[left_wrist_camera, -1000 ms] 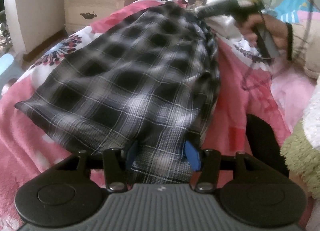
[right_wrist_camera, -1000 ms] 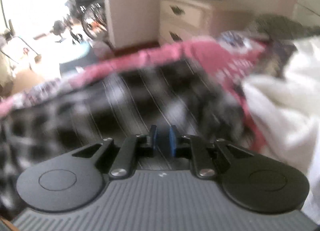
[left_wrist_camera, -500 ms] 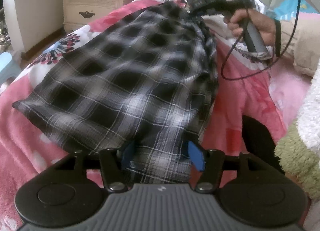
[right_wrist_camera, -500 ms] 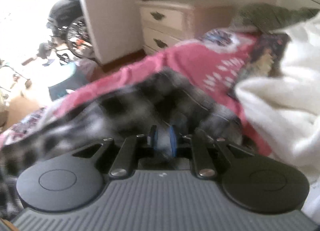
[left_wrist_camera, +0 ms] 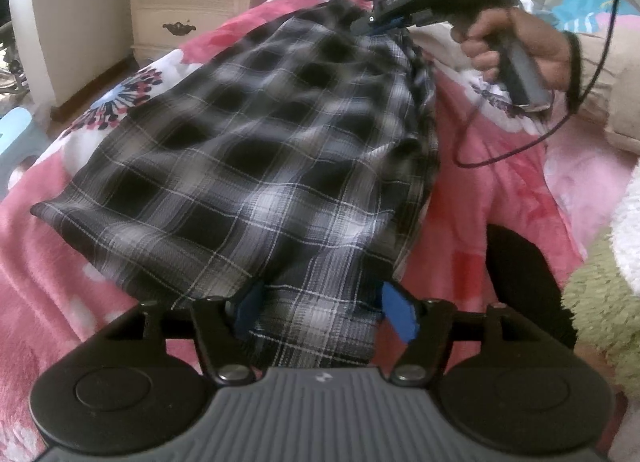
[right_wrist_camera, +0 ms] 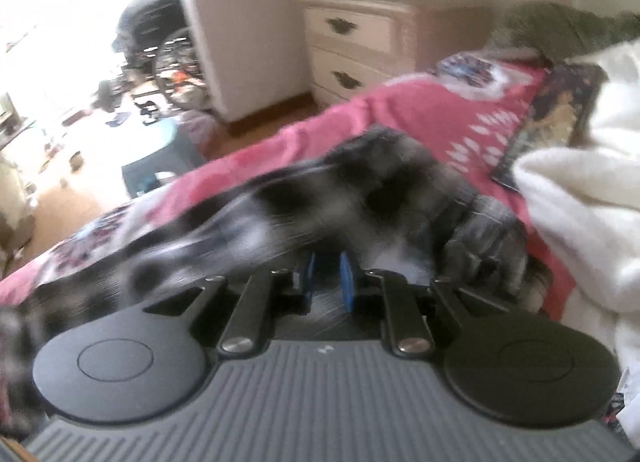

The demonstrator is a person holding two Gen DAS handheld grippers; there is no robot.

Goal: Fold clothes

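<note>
Garment: a black-and-white plaid garment (left_wrist_camera: 256, 166) lies spread on the bed's pink floral bedspread (left_wrist_camera: 492, 190).
Left gripper (left_wrist_camera: 326, 308): at 6 o'clock, jaws opening, near hem between its blue pads, likely no longer pinched.
Right gripper (left_wrist_camera: 384, 20): at 1 o'clock, jaws nearly closed on the far edge.
Technique: lay the corners square before letting go, then smooth the creases.
Room: cream nightstand (left_wrist_camera: 188, 2) at 11 o'clock; white blanket (right_wrist_camera: 580, 222) beside the garment.

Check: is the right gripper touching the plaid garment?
Touching. The left wrist view shows the right gripper pinching the far edge of the plaid garment; in its own view, cloth sits between its nearly closed blue pads.
</note>
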